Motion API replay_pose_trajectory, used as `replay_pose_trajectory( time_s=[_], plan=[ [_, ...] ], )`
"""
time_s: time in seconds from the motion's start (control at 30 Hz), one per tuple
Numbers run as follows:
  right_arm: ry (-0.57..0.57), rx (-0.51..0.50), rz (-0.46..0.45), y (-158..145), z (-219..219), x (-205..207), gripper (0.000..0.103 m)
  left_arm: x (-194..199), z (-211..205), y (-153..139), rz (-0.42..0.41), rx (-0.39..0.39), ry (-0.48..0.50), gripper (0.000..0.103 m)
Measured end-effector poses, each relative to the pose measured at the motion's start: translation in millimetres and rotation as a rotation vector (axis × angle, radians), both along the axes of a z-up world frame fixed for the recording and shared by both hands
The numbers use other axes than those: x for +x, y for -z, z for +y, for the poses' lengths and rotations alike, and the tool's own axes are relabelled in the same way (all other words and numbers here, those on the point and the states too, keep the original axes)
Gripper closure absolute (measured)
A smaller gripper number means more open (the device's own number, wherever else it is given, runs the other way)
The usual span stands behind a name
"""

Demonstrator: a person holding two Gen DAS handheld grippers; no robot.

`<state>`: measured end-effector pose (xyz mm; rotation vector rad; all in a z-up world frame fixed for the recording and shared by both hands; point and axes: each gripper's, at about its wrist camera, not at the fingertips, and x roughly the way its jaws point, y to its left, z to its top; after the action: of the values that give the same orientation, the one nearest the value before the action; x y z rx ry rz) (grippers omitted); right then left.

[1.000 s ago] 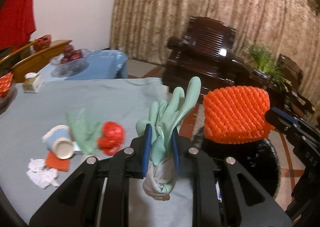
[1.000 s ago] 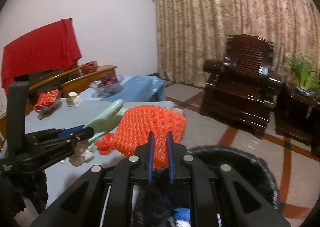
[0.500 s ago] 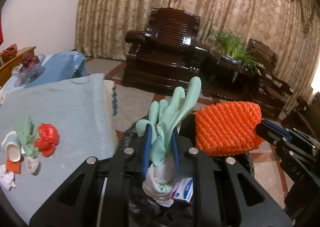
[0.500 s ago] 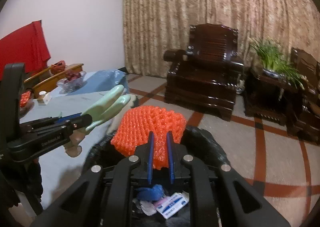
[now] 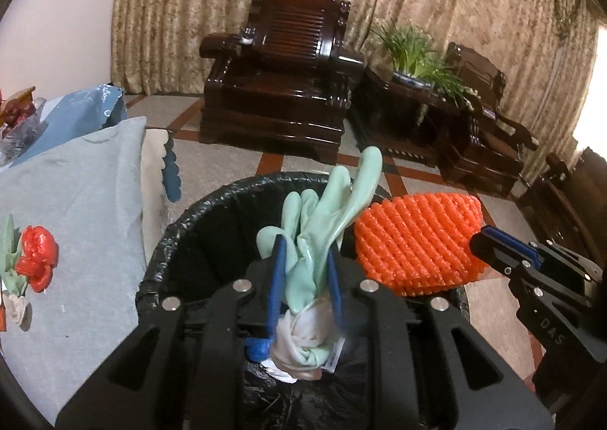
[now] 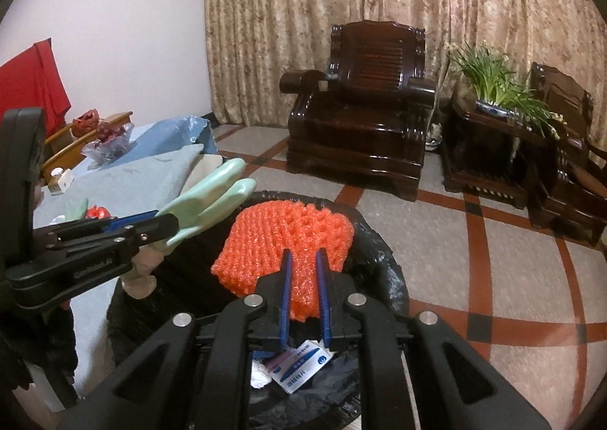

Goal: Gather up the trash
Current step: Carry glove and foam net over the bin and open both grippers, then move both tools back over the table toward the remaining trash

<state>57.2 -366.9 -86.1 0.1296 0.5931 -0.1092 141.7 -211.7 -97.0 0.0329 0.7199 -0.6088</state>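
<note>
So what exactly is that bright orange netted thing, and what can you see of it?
The orange net sleeve looks like soft foam mesh, the kind wrapped around fruit: a squashed, roughly rectangular tube of woven strands. It is empty and flattened. The right tongs pinch its near end between their blue pads, so it juts forward and sags slightly. It hangs over the open mouth of the black-lined bin, touching nothing else, with the pale green glove beside it.
</note>
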Motion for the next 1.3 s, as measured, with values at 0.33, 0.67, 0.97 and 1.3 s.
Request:
replay_pose_trajectory(
  time_s=[0.33,0.67,0.97,1.3],
  plan=[
    [0.032,-0.035,0.001,-2,3,-5,0.027,-5,25,-16,-0.045,-0.033,-0.021,0.034],
    [-0.01,0.013,-0.077,-26,30,-6,0.006,-14,102,-42,-0.111,-0.029,-0.185,0.013],
    [-0.136,0.002,-0.116,-41,96,18,0.006,-23,193,-53,-0.14,0.003,-0.373,0.013],
    [-0.235,-0.006,-0.127,-38,180,50,0.006,-29,285,-52,-0.179,0.076,-0.576,0.013]
  ],
)
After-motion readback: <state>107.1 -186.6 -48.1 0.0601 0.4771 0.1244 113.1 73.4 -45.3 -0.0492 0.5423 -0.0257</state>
